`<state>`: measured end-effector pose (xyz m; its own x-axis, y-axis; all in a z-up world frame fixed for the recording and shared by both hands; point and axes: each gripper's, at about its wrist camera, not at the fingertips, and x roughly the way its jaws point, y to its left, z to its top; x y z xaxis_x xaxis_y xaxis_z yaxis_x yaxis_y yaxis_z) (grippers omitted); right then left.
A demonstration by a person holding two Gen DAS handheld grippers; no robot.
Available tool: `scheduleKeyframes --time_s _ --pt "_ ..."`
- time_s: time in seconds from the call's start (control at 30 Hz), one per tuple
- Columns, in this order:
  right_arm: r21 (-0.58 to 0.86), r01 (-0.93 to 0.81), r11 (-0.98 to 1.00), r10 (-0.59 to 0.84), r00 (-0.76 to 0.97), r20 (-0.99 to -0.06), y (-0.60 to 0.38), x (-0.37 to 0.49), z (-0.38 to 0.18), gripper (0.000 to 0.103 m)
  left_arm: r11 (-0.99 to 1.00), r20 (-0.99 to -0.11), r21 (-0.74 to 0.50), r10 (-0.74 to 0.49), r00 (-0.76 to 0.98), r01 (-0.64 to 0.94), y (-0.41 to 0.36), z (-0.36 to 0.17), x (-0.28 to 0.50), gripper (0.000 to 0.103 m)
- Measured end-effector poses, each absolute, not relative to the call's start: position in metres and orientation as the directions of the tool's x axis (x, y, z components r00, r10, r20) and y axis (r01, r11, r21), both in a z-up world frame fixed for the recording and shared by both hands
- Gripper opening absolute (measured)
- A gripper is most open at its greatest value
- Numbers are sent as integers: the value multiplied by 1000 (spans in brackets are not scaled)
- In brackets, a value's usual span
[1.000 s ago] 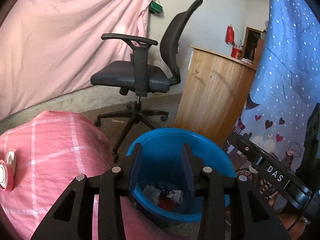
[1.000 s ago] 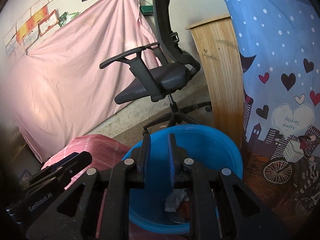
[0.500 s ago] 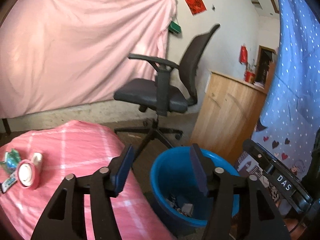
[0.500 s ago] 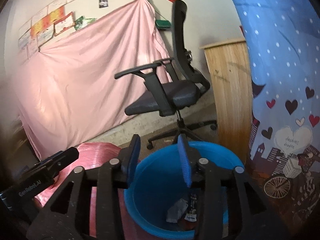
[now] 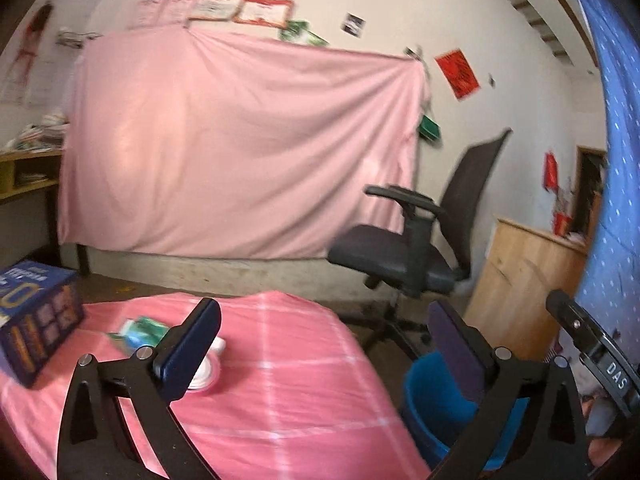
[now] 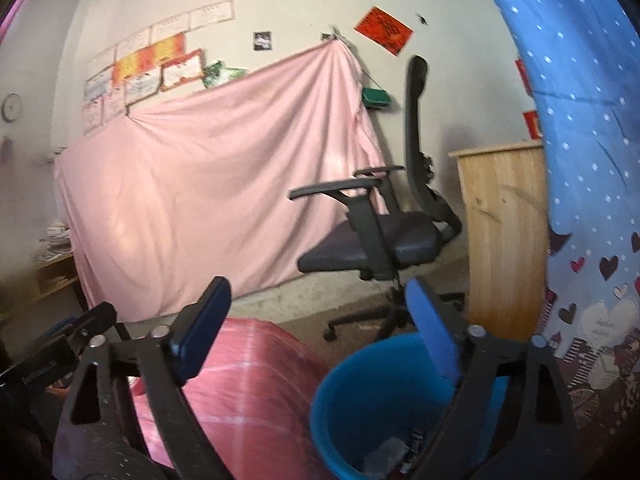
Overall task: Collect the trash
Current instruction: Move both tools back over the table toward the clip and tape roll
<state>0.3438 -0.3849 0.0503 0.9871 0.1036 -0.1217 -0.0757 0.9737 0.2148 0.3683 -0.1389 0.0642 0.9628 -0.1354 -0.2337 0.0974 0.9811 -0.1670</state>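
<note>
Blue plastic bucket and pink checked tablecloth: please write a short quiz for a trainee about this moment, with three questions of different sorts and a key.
1. True or false: the blue plastic bucket already holds some trash.
2. Which item lies on the pink checked tablecloth? A) dark blue printed box B) a glass bottle C) a metal spoon
3. Fill in: both the left gripper and the right gripper hold ____ between their blue pads.

Key:
1. True; crumpled wrappers lie at the bottom.
2. A; it stands at the cloth's left edge, near a green packet.
3. Nothing; both sets of jaws are opening, empty.
</note>
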Motion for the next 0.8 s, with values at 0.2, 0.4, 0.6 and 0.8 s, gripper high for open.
scheduleKeyframes --time_s 0.2,0.4,0.6,0.8 --pt "184 -152 971 165 985 -54 -351 339 59 103 985 -197 -172 -38 980 4 -97 66 347 101" --pt "160 -232 959 236 972 -5 -311 333 64 103 986 -158 -149 53 986 -77 -58 66 323 101" --pt "116 -309 944 310 951 11 -274 333 65 103 981 -137 -121 135 981 -152 -24 59 303 101" --pt "86 -363 928 367 930 -27 -243 344 56 103 976 -134 -88 187 973 -199 4 41 291 101"
